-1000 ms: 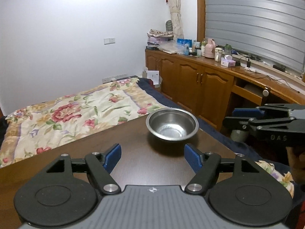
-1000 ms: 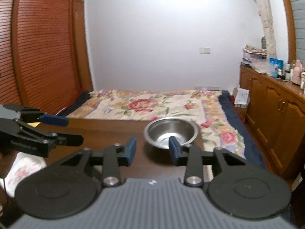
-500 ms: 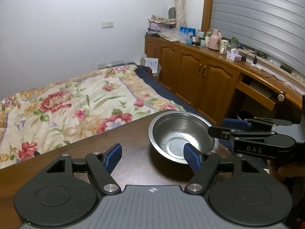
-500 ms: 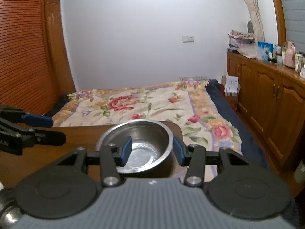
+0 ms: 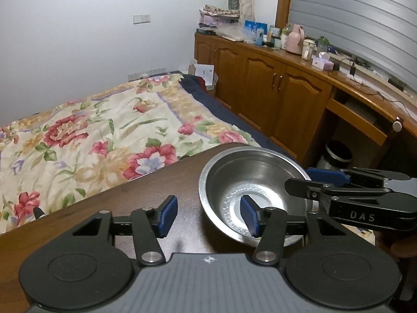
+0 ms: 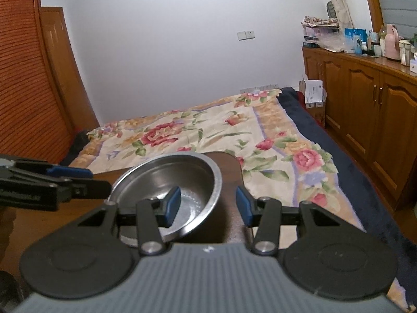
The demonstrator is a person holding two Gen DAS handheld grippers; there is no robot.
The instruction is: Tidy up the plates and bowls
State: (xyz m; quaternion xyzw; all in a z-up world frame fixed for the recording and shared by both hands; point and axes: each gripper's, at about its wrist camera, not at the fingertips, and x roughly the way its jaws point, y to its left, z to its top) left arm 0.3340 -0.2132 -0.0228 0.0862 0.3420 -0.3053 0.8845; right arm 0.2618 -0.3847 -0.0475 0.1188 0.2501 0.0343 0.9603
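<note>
Bowl nearer now, dark table, bedroom.

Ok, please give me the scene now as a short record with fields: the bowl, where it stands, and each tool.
object: steel bowl, empty
location: dark wooden table, near the corner beside the bed
left tool: jaws closing, astride the bowl's rim, one pad inside and one outside, not pressing it
right tool: open, astride the opposite rim, one pad inside and one outside
held: nothing yet
</note>
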